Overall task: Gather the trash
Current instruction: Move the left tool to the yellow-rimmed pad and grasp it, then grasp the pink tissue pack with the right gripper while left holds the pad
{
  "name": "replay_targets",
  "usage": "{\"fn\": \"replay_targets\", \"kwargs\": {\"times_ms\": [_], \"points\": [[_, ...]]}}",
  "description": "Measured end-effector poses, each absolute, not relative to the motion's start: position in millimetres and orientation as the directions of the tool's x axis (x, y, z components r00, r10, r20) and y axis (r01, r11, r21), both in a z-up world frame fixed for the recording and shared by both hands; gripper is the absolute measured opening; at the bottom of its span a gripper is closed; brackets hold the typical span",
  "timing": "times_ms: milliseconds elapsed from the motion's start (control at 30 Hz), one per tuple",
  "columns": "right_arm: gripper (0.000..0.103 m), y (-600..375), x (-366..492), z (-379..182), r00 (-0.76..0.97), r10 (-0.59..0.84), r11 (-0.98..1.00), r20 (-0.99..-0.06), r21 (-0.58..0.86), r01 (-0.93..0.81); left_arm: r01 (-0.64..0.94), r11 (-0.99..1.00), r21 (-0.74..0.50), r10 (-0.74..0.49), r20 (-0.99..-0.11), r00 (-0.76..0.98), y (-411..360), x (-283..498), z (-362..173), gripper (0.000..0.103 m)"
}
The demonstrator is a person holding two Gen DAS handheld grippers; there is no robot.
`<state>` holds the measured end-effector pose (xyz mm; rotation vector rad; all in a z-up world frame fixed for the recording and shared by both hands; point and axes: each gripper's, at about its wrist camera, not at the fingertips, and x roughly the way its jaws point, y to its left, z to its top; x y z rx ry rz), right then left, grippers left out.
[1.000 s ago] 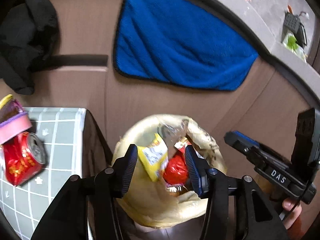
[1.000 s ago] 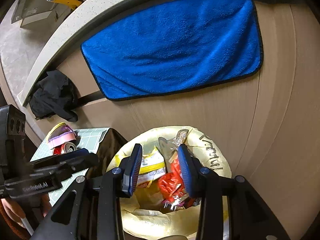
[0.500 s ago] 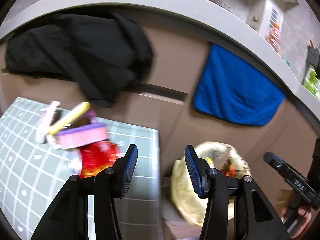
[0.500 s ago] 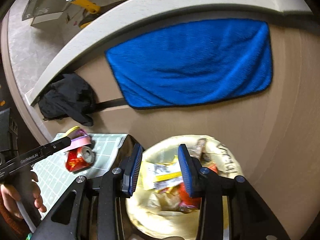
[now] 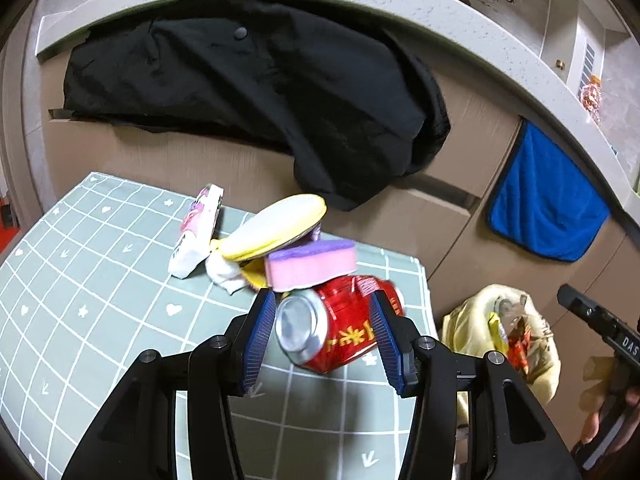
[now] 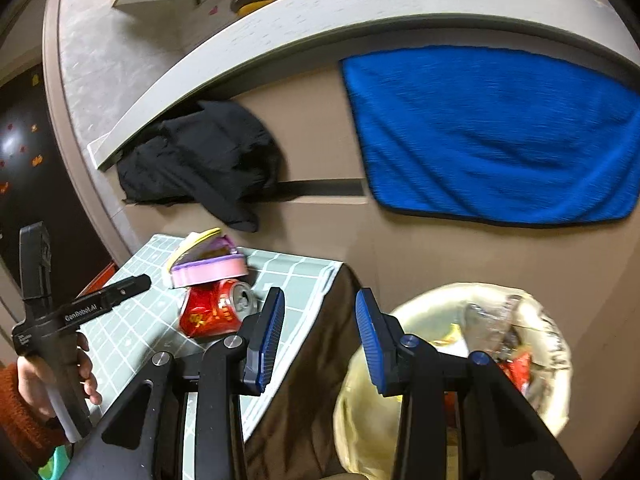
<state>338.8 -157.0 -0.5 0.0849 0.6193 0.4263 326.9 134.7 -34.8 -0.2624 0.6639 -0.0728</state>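
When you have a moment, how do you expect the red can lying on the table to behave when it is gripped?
The red can lies on its side, so a nudge may roll it. It looks dented, so probably empty, light and easily crushed further. The pink sponge seems to rest partly on it and could slip off when it is lifted.

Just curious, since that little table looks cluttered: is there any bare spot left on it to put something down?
Yes. The green checked cloth is bare on its left and near side, in front of the pink-and-white packet. The crowded part is the far right corner, where the red can, pink sponge and yellow lid pile together.
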Motion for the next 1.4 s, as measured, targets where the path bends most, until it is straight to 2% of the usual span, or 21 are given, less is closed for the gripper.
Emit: {"fn": "replay_targets", "kwargs": {"times_ms": [133, 333, 533, 633, 700, 767, 833, 933, 1233, 1400], "points": [[0.035, -146.8, 343.4, -5.8, 0.714, 0.415, 0.907, -0.563, 0.197, -0.372, 0.019, 0.966, -0.258, -0.178, -0.609, 0.773, 135.4, 334.6, -38.8, 0.05], [0.035, -144.8, 350.8, -15.2, 0.697, 0.411, 0.909, -0.588, 0.206, -0.362, 0.008, 0.979, -0.203, -0.13, -0.598, 0.791, 142.6, 358.7, -34.7, 0.05], [0.035, -139.5, 358.3, -26.7, 0.676, 0.413, 0.908, -0.61, 0.214, -0.361, 0.063, 0.998, 0.001, -0.048, -0.639, 0.767, 125.8, 404.7, -39.4, 0.05], [0.035, -136.9, 361.6, -30.1, 0.669, 0.41, 0.908, -0.62, 0.21, -0.361, 0.07, 0.997, 0.042, -0.022, -0.685, 0.728, 121.8, 427.7, -52.5, 0.05], [0.035, -133.7, 361.9, -30.4, 0.672, 0.401, 0.912, -0.623, 0.198, -0.36, 0.06, 0.998, 0.035, -0.019, -0.698, 0.716, 123.4, 435.9, -58.7, 0.049], [0.035, -128.7, 361.7, -28.3, 0.676, 0.395, 0.912, -0.622, 0.18, -0.368, 0.034, 0.999, 0.019, -0.01, -0.712, 0.702, 127.4, 444.4, -63.4, 0.042], [0.035, -122.7, 361.7, -25.7, 0.681, 0.391, 0.912, -0.619, 0.161, -0.378, 0.007, 1.0, 0.011, 0.003, -0.721, 0.693, 132.4, 446.5, -65.2, 0.028], [0.035, -111.5, 363.0, -22.0, 0.681, 0.399, 0.905, -0.615, 0.142, -0.401, -0.029, 1.0, 0.009, 0.027, -0.716, 0.698, 143.4, 438.6, -61.9, 0.02], [0.035, -59.5, 361.6, -12.0, 0.665, 0.44, 0.863, -0.604, 0.079, -0.499, -0.126, 0.978, -0.164, -0.02, -0.682, 0.731, 204.7, 351.4, -30.1, 0.015], [0.035, -24.8, 355.9, -6.2, 0.65, 0.465, 0.838, -0.601, 0.06, -0.543, -0.182, 0.961, -0.208, -0.006, -0.674, 0.738, 238.8, 300.5, -28.9, 0.015]]}}
